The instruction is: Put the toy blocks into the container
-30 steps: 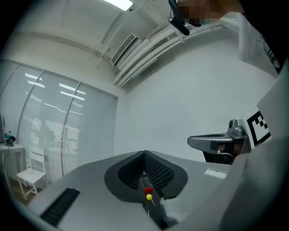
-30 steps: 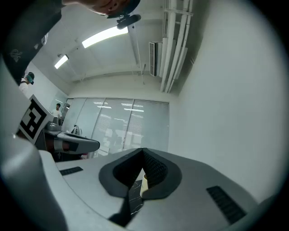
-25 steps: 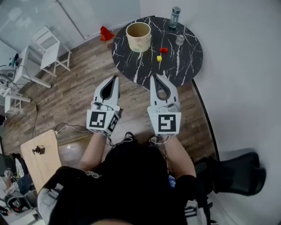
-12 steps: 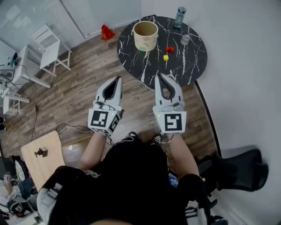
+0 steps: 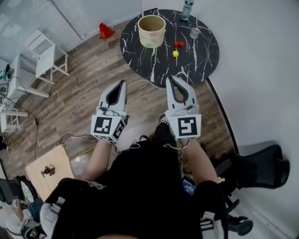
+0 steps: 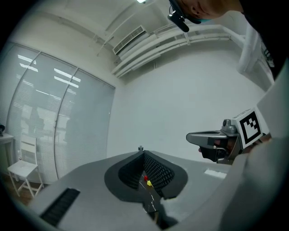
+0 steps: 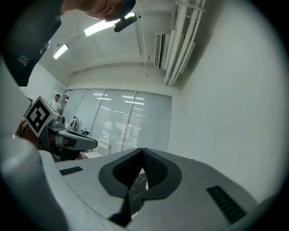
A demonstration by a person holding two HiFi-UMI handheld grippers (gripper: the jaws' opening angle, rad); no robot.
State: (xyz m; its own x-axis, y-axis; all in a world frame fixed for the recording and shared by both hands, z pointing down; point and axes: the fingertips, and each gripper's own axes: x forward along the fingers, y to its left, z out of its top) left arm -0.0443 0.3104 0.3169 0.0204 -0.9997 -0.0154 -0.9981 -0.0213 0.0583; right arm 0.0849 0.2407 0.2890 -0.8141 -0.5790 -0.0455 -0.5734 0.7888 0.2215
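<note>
Two blocks [image 5: 179,45], seemingly open tabletop [image 5: 196,60] around

Black table [image 5: 159,63] holds container [image 5: 152,31], red block [image 5: 179,45], yellow block [image 5: 175,53], bottle [image 5: 186,10].

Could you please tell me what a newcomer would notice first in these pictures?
The round black marble-patterned table at the top stands out, bearing a beige cylindrical container with a small red toy block and a small yellow toy block beside it. Below it, the left hand-held gripper and right hand-held gripper point towards it, both shut and empty.
</note>
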